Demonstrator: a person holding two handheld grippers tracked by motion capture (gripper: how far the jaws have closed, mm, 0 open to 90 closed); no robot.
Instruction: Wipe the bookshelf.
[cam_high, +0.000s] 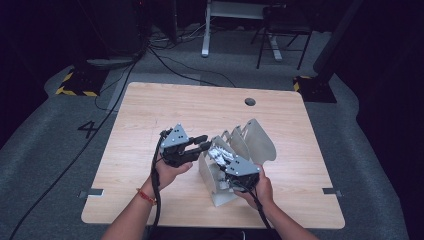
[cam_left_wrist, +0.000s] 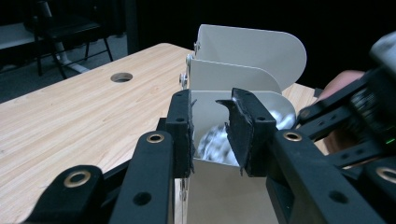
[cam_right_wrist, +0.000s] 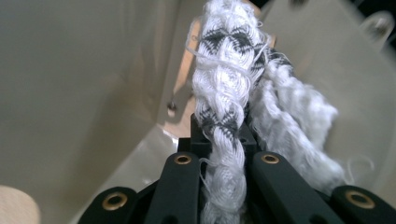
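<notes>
Desk (cam_high: 165, 107): I see a pale wood top with a round cable hole (cam_high: 250, 101) at the far right; most of its surface is bare.
Divider rack (cam_high: 262, 142): a grey metal file sorter with rounded upright plates stands right of centre on the desk, its slots running from near to far.
Left hand-held gripper (cam_high: 204, 142): I hold it just left of the rack, level with its near plates. In the left gripper view its jaws stand part-way apart with nothing between the pads (cam_left_wrist: 186, 135), so it is released and grasps nothing.
Right hand-held gripper (cam_high: 223, 161): it reaches into a near slot of the rack from the near right. Its jaws are clenched on the cloth.
Cloth (cam_right_wrist: 224, 107): a bunched white towel with dark woven marks, pinched between the right jaws and hanging inside the slot, between two grey plates.
Progress, as I judge it: the cloth is already down in a slot but not let go. What is left is to seat it, release the right jaws and withdraw.
</notes>
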